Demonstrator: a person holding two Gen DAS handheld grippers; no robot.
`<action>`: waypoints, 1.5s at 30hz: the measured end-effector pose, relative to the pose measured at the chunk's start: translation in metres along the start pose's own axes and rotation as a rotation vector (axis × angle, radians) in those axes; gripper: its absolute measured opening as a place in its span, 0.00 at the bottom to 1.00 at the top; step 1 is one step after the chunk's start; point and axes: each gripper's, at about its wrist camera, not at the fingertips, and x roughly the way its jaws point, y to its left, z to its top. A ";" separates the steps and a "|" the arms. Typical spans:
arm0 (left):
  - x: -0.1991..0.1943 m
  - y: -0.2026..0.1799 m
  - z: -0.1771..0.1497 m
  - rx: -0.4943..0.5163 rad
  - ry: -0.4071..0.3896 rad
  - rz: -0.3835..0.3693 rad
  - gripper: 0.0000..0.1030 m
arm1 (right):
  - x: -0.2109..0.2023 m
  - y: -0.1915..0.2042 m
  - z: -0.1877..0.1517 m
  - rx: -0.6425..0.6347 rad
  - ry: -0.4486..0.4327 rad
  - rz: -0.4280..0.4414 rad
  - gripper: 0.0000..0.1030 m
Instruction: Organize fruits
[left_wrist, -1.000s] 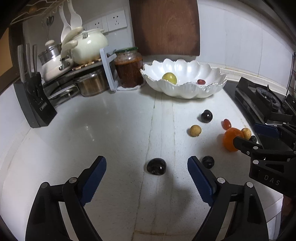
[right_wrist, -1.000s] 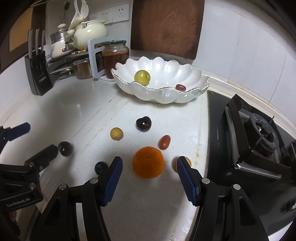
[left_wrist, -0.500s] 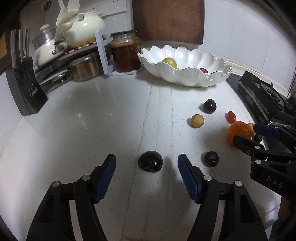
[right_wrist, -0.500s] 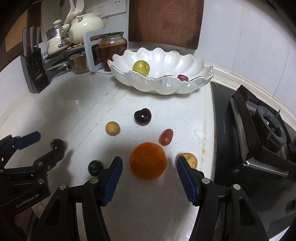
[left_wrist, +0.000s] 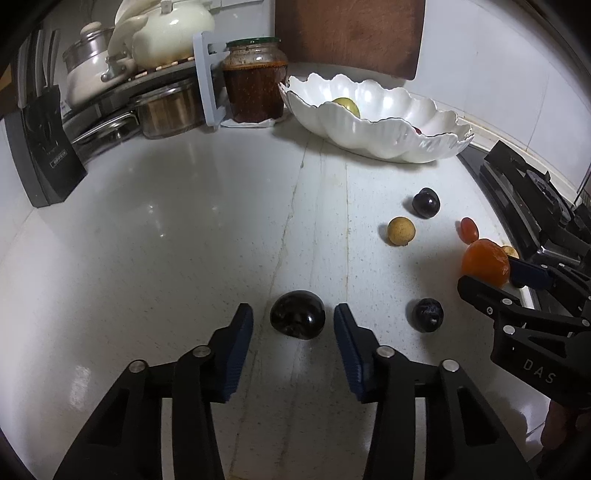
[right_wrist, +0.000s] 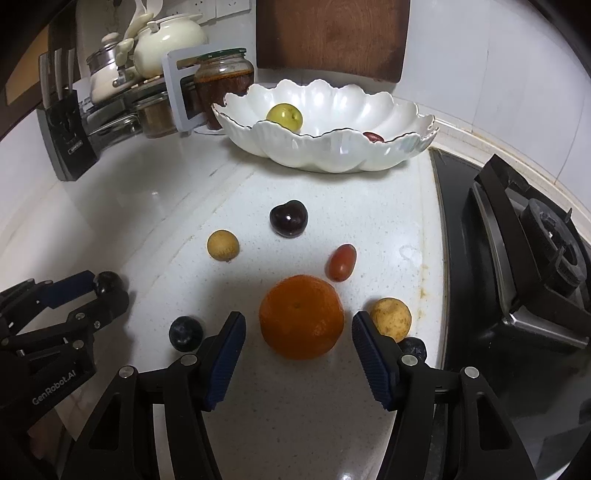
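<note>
A glossy dark plum (left_wrist: 297, 314) lies on the white counter between the blue pads of my left gripper (left_wrist: 293, 321). Its jaws are closing, and a narrow gap still shows on each side of the plum. My right gripper (right_wrist: 298, 328) straddles an orange (right_wrist: 301, 315); its jaws are closing too, with the pads just clear of the peel. A white scalloped bowl (right_wrist: 332, 155) at the back holds a green apple (right_wrist: 285, 116) and a small red fruit (right_wrist: 373, 137). Loose on the counter are a dark cherry (right_wrist: 288, 218), a tan longan (right_wrist: 222, 244) and a red tomato (right_wrist: 342, 262).
A yellow fruit (right_wrist: 390, 319) touches the right pad's outer side, and a dark berry (right_wrist: 185, 333) lies left of the orange. The gas stove (right_wrist: 517, 240) borders the counter on the right. A jar (right_wrist: 223, 85), knife block (right_wrist: 66, 136) and pots stand at the back left.
Both grippers have sunk toward the counter. The left jaws have narrowed a lot around the dark plum. The right jaws have drawn in slightly around the orange.
</note>
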 end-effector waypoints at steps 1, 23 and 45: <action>0.001 0.000 0.000 0.002 0.002 -0.002 0.39 | 0.000 0.000 0.000 0.001 -0.001 0.000 0.51; -0.019 -0.005 0.012 -0.004 -0.055 -0.038 0.28 | -0.015 -0.003 0.002 0.029 -0.050 0.027 0.41; -0.071 -0.028 0.066 0.084 -0.272 -0.104 0.28 | -0.074 -0.013 0.033 0.070 -0.220 0.013 0.42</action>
